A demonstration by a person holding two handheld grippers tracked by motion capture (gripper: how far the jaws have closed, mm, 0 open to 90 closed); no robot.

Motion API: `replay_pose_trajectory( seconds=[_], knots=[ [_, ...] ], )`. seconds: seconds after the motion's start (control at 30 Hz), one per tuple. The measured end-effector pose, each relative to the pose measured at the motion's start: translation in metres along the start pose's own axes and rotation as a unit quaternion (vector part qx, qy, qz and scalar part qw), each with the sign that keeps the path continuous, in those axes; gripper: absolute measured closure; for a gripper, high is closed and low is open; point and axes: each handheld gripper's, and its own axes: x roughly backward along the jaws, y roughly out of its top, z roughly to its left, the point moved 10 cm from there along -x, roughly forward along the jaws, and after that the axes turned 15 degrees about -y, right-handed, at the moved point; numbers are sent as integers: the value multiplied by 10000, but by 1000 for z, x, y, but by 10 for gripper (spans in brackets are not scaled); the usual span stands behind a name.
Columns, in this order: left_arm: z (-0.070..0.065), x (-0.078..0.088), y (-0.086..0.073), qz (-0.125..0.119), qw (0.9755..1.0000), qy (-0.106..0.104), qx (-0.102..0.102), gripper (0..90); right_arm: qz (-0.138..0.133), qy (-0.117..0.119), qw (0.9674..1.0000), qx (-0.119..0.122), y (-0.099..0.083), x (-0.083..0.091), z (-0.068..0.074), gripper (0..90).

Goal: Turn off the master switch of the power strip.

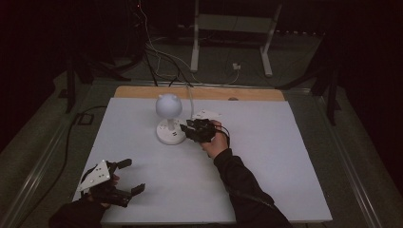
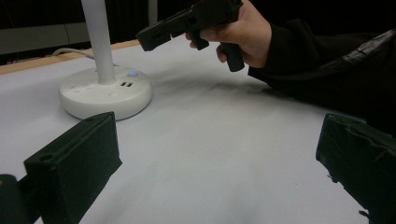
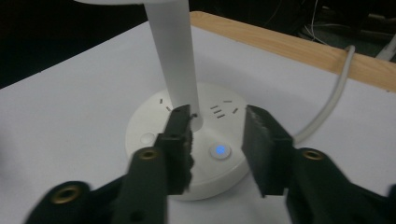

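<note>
A white desk lamp with a round head (image 1: 168,105) stands on a round white base (image 1: 171,134) at the back middle of the white table sheet. The base carries sockets and a small button lit blue (image 3: 220,150). My right gripper (image 3: 217,135) hovers just over the base beside the lamp's stem (image 3: 175,60). Its jaws stand partly apart with the lit button between them, pressing on nothing. In the high view the right gripper (image 1: 184,129) reaches the base from the right. My left gripper (image 1: 134,175) rests near the front left corner, jaws wide open and empty.
A white cable (image 3: 327,102) runs from the base to the table's wooden back edge (image 1: 199,92). A small flat white object (image 1: 206,115) lies behind my right hand. The white sheet (image 1: 275,156) stretches bare to the right. Stands and cables fill the dark floor behind.
</note>
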Motion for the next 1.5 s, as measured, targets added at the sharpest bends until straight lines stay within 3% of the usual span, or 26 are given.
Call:
replay_pose_trajectory(
  seconds=[0.43,0.53,0.7,1.5],
  knots=[
    [0,0,0,-4,10000,-4,13,2,108,-165,9998,-47,-4,-15,-1,852],
    [0,0,0,-8,10000,-9,10,2,251,-177,9995,-2,-8,-19,0,898],
    [0,0,0,-12,10000,-11,15,2,443,-110,9990,-13,-13,-24,1,900],
    [-1,0,0,-23,10000,-28,25,2,353,-295,9988,187,-18,-37,3,900]
  ],
)
